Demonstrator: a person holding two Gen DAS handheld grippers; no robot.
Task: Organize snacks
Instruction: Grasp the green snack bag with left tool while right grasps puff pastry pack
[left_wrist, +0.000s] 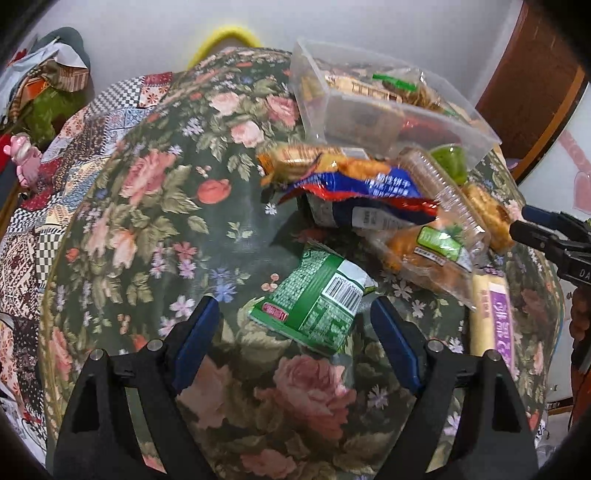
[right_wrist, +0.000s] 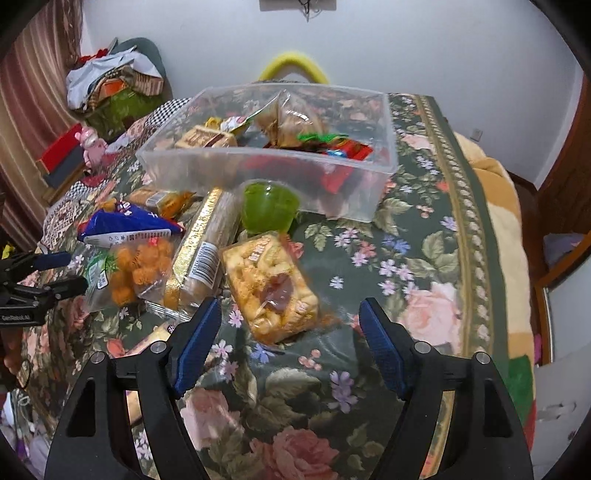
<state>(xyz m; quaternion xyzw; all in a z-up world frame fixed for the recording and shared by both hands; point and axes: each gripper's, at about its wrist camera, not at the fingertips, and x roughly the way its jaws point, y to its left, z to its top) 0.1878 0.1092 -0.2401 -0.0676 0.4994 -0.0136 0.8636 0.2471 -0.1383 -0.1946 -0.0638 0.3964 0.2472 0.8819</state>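
Note:
A clear plastic bin (right_wrist: 384, 122) (left_wrist: 306, 92) with several snacks inside stands on a floral cloth. Loose snacks lie in front of it. My left gripper (left_wrist: 293, 314) is open, its jaws straddling a green packet (left_wrist: 314, 295) lying flat. My right gripper (right_wrist: 290, 314) is open, just short of a clear-wrapped pastry (right_wrist: 269, 284). Beside the pastry lie a gold-edged biscuit sleeve (right_wrist: 203, 251), a bag of orange puffs (right_wrist: 133, 266), a blue packet (right_wrist: 125, 221) and a green jelly cup (right_wrist: 269, 206). The right gripper also shows at the right edge of the left wrist view (left_wrist: 524, 221).
A purple-labelled bar (left_wrist: 495, 314) lies at the right of the cloth. A patchwork quilt (left_wrist: 44, 206) and a heap of clothes (right_wrist: 110, 88) lie to the left. A wooden door frame (left_wrist: 532, 81) stands far right. A yellow hoop (right_wrist: 295, 62) sticks up behind the bin.

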